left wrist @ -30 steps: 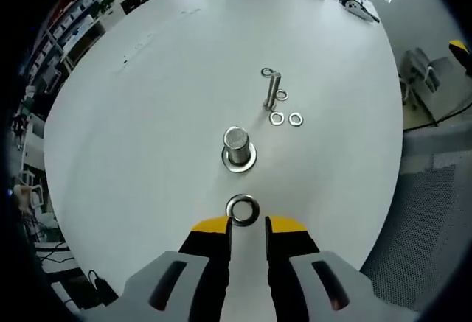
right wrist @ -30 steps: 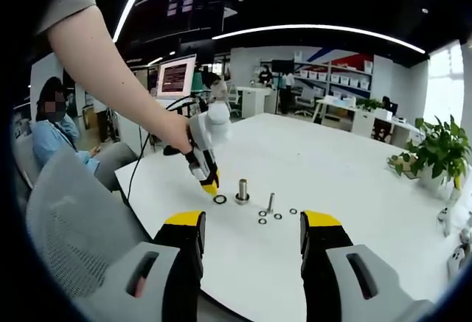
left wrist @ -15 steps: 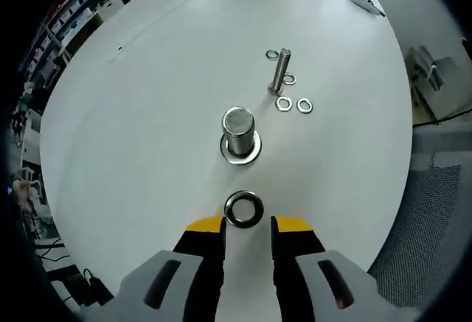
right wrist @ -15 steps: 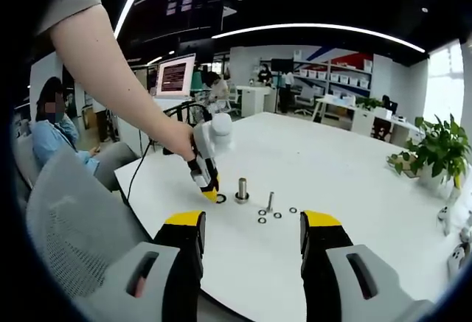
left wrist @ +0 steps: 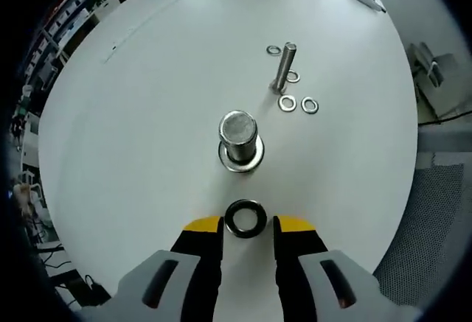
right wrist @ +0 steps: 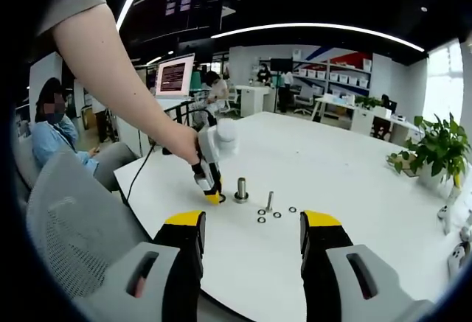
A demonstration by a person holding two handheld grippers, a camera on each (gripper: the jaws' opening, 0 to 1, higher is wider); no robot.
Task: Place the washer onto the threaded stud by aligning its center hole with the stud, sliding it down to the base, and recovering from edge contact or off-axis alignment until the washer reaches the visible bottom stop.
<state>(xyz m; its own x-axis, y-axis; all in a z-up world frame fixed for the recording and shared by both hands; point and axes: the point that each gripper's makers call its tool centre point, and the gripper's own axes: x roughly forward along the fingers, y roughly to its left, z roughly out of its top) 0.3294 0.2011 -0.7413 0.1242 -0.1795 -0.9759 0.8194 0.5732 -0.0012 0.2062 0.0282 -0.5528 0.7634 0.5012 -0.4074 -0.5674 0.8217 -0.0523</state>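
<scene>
The left gripper [left wrist: 247, 228] is straddling the washer [left wrist: 245, 218] with jaws parted, not yet clamping, lining up a pickup. The washer is lying flat on the table [left wrist: 147, 116], just near of the stud [left wrist: 240, 136]. The right gripper [right wrist: 251, 228] is hanging back, gaping and empty.

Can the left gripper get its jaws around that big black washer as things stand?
Probably yes. The large washer lies flat on the table just beyond the open left gripper, roughly centred on the gap, nothing between.

Your left gripper [left wrist: 248, 228] over the white table [left wrist: 133, 116], jaws parted around a dark washer [left wrist: 245, 218], thick stud [left wrist: 240, 139] just beyond, thin bolt [left wrist: 284, 66] and small washers [left wrist: 299, 104] farther right.
</scene>
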